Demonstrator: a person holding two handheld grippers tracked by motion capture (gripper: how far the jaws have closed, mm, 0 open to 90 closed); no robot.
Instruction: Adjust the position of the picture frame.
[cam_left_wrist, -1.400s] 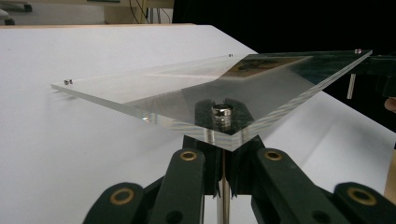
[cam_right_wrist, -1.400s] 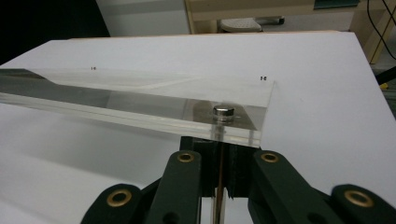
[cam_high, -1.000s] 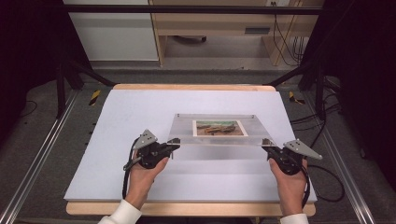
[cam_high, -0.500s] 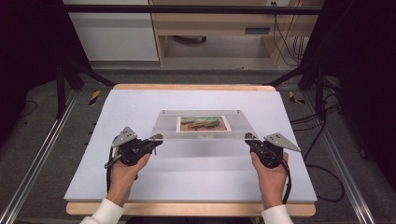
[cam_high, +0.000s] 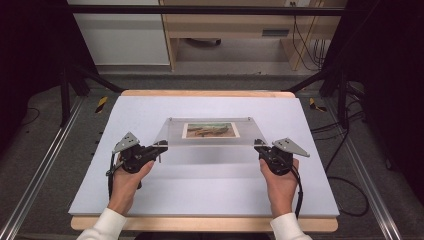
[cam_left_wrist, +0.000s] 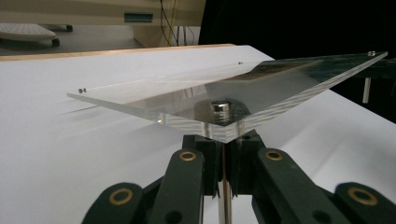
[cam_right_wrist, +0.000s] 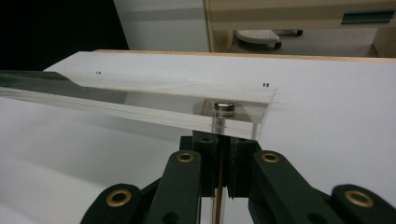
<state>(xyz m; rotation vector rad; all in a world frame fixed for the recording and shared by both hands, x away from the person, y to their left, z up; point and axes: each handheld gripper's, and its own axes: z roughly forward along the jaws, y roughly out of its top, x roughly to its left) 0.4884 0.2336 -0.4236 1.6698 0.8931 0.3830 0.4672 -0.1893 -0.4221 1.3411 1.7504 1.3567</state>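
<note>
Both tools have carried the clear picture frame (cam_high: 210, 136) leftward over the white surface (cam_high: 150, 107). Left tool (cam_high: 161, 146) and right tool (cam_high: 258, 146) each clench a near corner post. Its long axis runs side to side, parallel to the surface's near edge.

Picture (cam_high: 209, 130) in frame too small to read (blurred).

Even light from above makes the white table (cam_high: 200, 190) bright; the surroundings stay dark. The clear panel (cam_high: 210, 142) throws a soft shadow and shows glare. Near jaws are slightly blurred.
</note>
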